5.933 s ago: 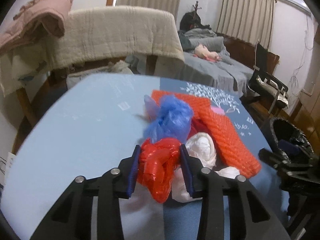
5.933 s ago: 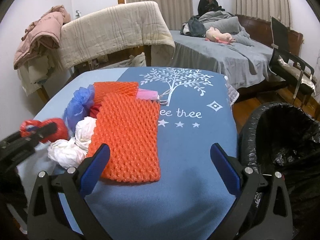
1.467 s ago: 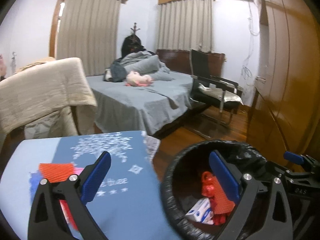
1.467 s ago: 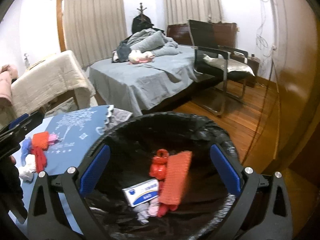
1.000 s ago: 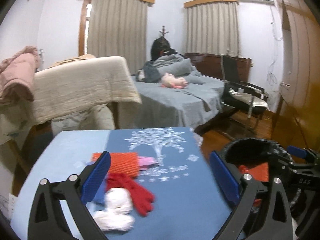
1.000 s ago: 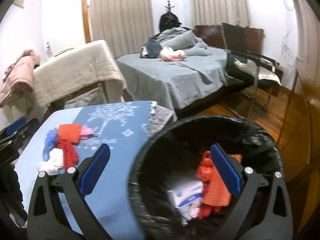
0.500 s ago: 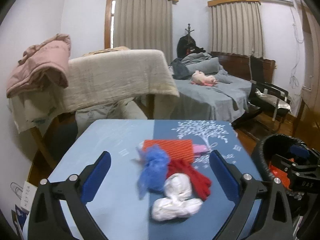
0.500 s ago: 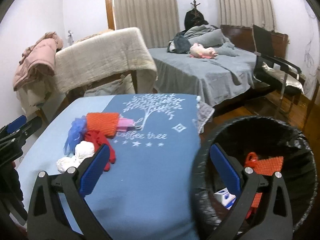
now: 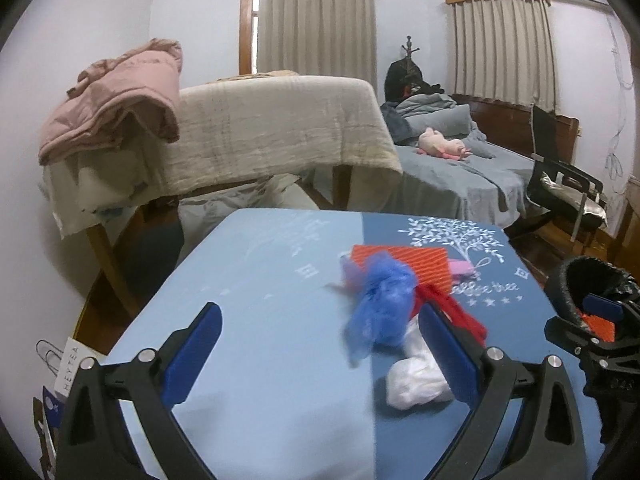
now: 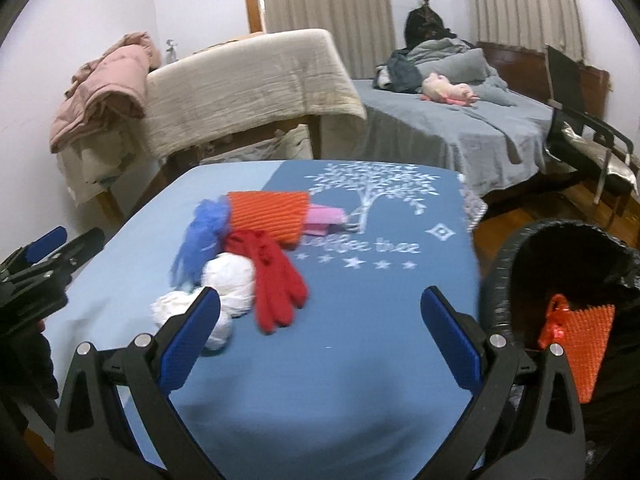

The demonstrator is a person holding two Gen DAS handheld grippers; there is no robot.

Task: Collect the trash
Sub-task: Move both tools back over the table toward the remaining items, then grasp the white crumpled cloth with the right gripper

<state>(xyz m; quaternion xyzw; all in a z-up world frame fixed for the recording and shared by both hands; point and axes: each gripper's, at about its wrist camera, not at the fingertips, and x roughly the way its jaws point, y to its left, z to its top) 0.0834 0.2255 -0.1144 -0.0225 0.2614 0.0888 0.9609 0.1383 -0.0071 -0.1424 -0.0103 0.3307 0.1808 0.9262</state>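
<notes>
Some trash is already seen in the black-lined bin (image 10: 560, 264) beside the desk (image 10: 320, 380); a blue bag (image 9: 380, 304), red glove (image 10: 276, 276), white wads (image 10: 228, 280) and orange mesh (image 10: 266, 216) remain there. Both left tongs (image 9: 320, 350) and right tongs (image 10: 320, 336) are held wide apart, empty

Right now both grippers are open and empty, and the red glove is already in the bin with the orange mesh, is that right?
Not quite. The red glove lies on the table, beside the white bags, as the right wrist view shows. The rest holds: the left gripper and right gripper are open and empty, and orange mesh is in the bin.
</notes>
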